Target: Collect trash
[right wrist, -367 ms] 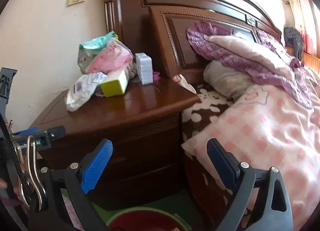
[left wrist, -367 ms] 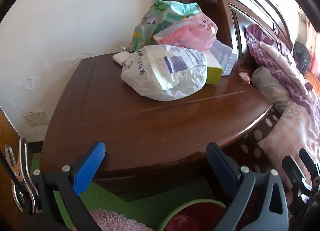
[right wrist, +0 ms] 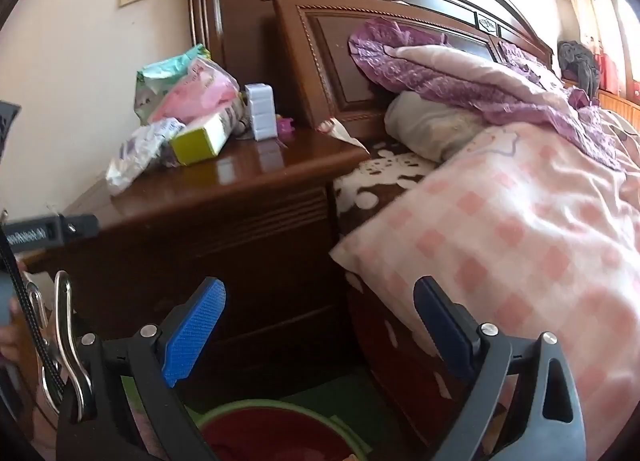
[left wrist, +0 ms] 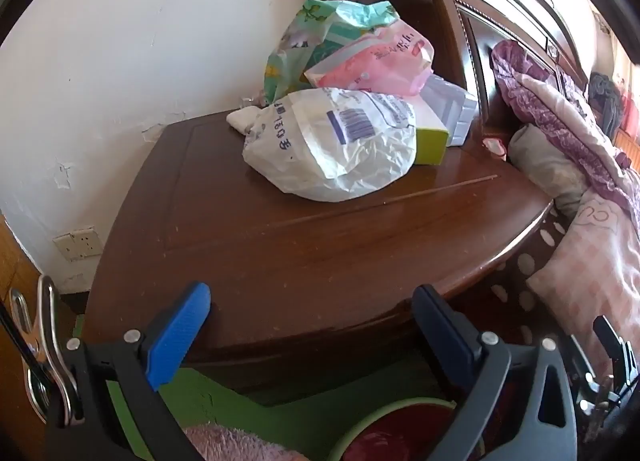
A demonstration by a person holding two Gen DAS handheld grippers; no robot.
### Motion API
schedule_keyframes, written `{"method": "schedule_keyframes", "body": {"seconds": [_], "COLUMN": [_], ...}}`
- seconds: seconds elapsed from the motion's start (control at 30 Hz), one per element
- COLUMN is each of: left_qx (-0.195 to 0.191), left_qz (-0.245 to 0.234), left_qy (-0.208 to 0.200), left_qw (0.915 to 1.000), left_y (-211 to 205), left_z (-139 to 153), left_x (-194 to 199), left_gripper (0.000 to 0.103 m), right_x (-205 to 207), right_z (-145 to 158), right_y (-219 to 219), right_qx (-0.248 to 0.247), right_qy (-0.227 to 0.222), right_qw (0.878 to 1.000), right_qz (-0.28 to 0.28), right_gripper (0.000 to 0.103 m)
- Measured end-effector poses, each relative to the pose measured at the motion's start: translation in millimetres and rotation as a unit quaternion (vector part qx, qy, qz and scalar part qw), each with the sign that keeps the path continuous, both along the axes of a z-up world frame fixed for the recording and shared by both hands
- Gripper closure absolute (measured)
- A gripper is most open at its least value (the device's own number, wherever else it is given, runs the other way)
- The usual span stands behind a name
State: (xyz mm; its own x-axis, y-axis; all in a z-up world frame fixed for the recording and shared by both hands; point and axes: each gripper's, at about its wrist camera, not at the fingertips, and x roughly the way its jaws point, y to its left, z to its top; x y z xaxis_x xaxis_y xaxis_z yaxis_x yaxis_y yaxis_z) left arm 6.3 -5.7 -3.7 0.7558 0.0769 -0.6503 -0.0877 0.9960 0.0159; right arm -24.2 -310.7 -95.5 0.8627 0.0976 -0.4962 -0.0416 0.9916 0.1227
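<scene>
Both claws gape wide with nothing between them: the left claw [left wrist: 310, 335] hangs over the counter [left wrist: 320, 253] edge, the right claw [right wrist: 320, 329] beside the bed [right wrist: 500, 221]. A white bag [left wrist: 332, 145] lies on the counter, touching other packets [left wrist: 360, 49].

Bright daylight from the right, fisheye-warped edges, slight blur.
</scene>
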Motion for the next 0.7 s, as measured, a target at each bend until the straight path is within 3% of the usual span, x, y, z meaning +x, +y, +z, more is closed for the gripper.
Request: {"method": "schedule_keyframes", "body": {"seconds": [0.23, 0.7], "left_qx": [-0.008, -0.002], "left_qz": [0.007, 0.011], "left_qy": [-0.02, -0.012], "left_qw": [0.9997, 0.9999], "left_y": [4.4, 4.7], "left_z": [-0.8, -1.5], "left_x": [-3.7, -2.6], "left_gripper": [0.0, 0.0], "right_x": [-6.4, -22.3], "right_z": [6.3, 17.7], "right_y": [2.0, 4.8], "right_qx": [0.07, 0.045], "right_qy": [0.013, -0.006], "right_qw": [0.997, 0.999], "right_qz": [0.003, -0.006], "right_gripper": [0.006, 0.006]}}
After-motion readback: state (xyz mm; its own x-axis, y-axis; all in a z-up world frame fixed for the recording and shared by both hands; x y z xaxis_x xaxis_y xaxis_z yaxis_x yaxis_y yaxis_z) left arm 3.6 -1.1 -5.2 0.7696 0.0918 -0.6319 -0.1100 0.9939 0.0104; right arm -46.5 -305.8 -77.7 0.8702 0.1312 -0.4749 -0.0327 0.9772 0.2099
